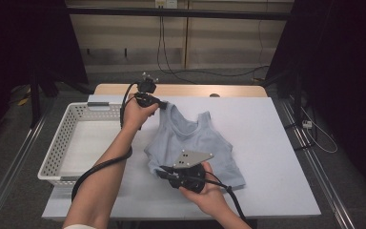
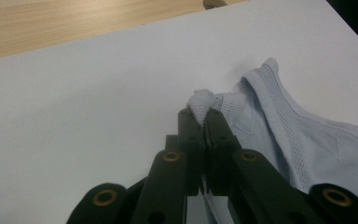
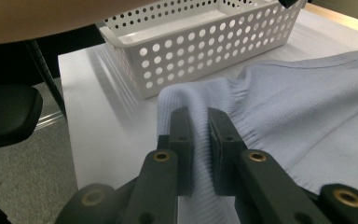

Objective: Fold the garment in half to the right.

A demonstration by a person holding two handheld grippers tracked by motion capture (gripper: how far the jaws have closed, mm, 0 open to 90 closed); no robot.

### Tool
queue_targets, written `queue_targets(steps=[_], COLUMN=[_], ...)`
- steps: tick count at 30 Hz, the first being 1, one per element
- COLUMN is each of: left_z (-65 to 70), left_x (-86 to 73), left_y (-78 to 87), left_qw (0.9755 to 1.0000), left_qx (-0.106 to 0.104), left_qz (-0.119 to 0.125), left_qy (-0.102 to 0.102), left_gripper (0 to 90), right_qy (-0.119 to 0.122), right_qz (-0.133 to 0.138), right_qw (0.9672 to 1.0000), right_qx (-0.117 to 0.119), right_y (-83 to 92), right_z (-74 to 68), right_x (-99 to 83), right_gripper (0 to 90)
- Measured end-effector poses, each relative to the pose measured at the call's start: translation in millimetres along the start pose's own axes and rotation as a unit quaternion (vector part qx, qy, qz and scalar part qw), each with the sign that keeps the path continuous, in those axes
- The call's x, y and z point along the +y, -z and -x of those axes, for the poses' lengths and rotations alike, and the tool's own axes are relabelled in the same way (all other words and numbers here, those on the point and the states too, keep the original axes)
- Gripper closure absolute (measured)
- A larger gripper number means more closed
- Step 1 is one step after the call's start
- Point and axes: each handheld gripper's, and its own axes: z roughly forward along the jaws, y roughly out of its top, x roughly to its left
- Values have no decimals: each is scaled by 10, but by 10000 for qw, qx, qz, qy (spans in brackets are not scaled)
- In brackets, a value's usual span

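Tank top pinched at both ends.
My left gripper clamps the strap at eleven o'clock — my right gripper grips the hem at seven.

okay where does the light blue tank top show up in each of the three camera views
High view: tank top lies mid-table, right of the basket.
Left gripper view: right side, its strap pinched in the left gripper.
Right gripper view: centre and right, its hem clamped in the right gripper.
Shared landmark: the white tabletop.
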Motion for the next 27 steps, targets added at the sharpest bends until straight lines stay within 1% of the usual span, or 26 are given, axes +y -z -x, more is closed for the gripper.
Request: queue_targets(steps=[7, 13, 21, 27], left_z=[-30, -44, -120, -192], left_x=[6, 25, 37, 25], left_y=[25, 58, 143, 190], left_qw=[10000, 10000, 10000, 9999], left_qx=[3, 20, 88, 136], left_qz=[-18, -36, -34, -35], left_qy=[20, -1, 33, 47], left_gripper=[873, 874, 873, 874], right_qy=[-25, 31, -13, -31], right_qz=[21, 25, 115, 129], right_qw=[10000, 10000, 9999, 9998], right_qx=[37, 29, 107, 156], right_y=[-2, -9, -49, -87], right_z=[5, -3, -13, -5], right_x=[31, 81, 164, 205], right_gripper=[824, 825, 825, 825])
